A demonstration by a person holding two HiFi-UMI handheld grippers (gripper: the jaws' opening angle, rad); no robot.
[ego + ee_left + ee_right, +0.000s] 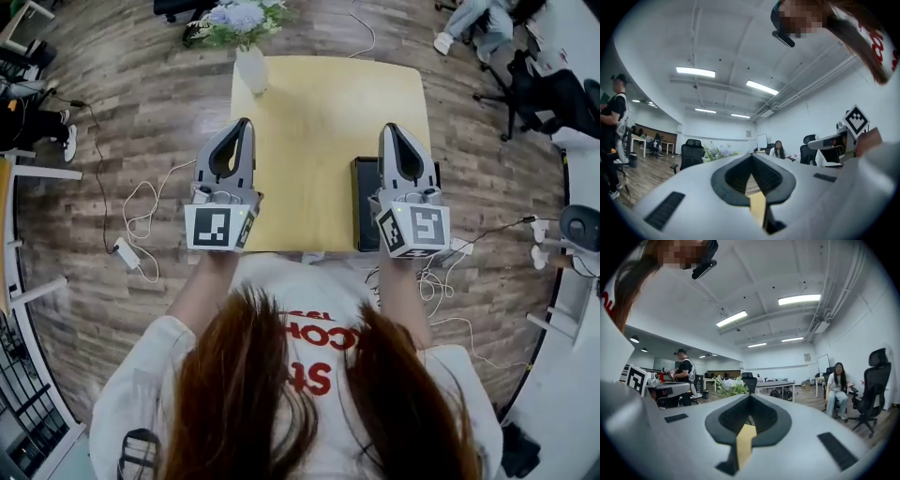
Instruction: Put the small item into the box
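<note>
In the head view I hold both grippers level above the near half of a yellow table [319, 112]. My left gripper [246, 124] has its jaws together at the tip with nothing between them. My right gripper [390, 128] is shut and empty too. A flat black box [364, 202] lies at the table's near right edge, partly hidden under the right gripper. No small item shows in any view. The left gripper view has the left gripper [751, 157] pointing out across the room, and the right gripper view has the right gripper [750, 397] doing the same, both shut.
A white vase [251, 67] with flowers [234, 19] stands at the table's far left corner. Cables and a power adapter [126, 253] lie on the wooden floor to the left. Office chairs [534, 89] and a seated person are at the far right.
</note>
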